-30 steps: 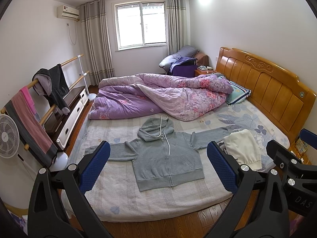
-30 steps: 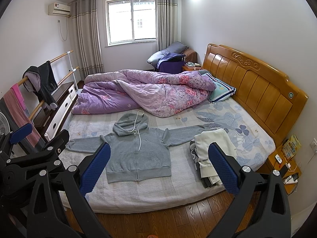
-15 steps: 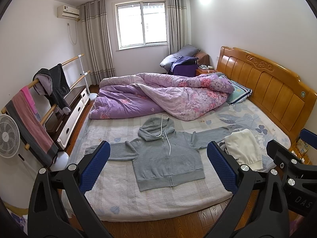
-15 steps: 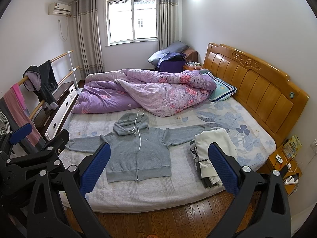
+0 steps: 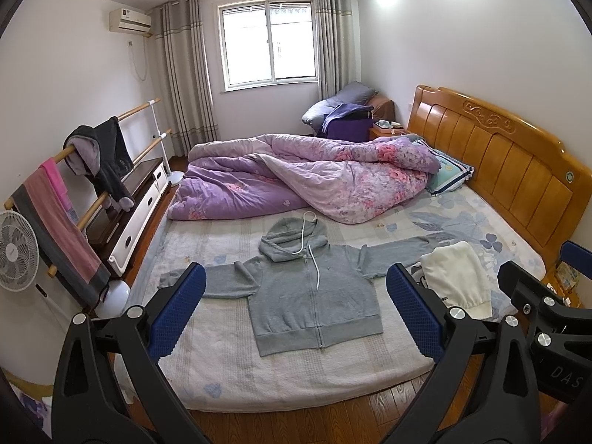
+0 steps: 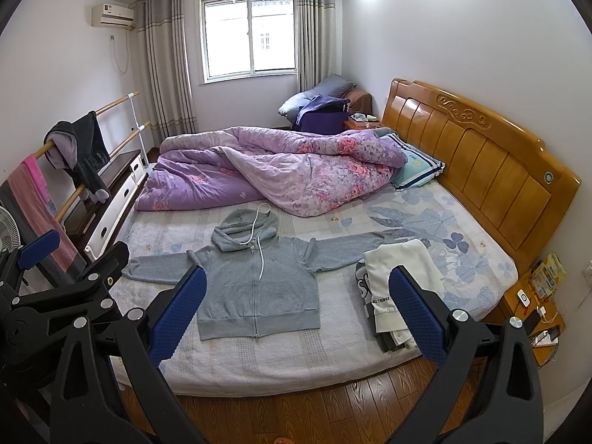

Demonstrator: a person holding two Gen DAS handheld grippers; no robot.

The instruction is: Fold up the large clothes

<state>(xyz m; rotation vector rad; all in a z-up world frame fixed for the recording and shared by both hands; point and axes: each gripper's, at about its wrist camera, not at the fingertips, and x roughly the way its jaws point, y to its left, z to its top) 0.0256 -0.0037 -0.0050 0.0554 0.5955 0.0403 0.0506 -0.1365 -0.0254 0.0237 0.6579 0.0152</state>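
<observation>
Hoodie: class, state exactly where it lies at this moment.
In both views the hoodie lies flat on the bed, near its front edge, sleeves spread. The quilt is behind it, and folded clothes cover its sleeve end on the headboard side.

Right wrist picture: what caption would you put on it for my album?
Open right hand-held gripper above a gray hoodie spread flat on the bed.

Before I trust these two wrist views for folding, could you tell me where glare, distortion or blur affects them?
Left wrist view: fisheye bends the headboard and walls, the window is blown out, and a ceiling light flares at the top; the grey hoodie is sharp. Right wrist view: same curvature and dark corners, with glare on the wall above the headboard; the hoodie and white folded garment read clearly.
</observation>
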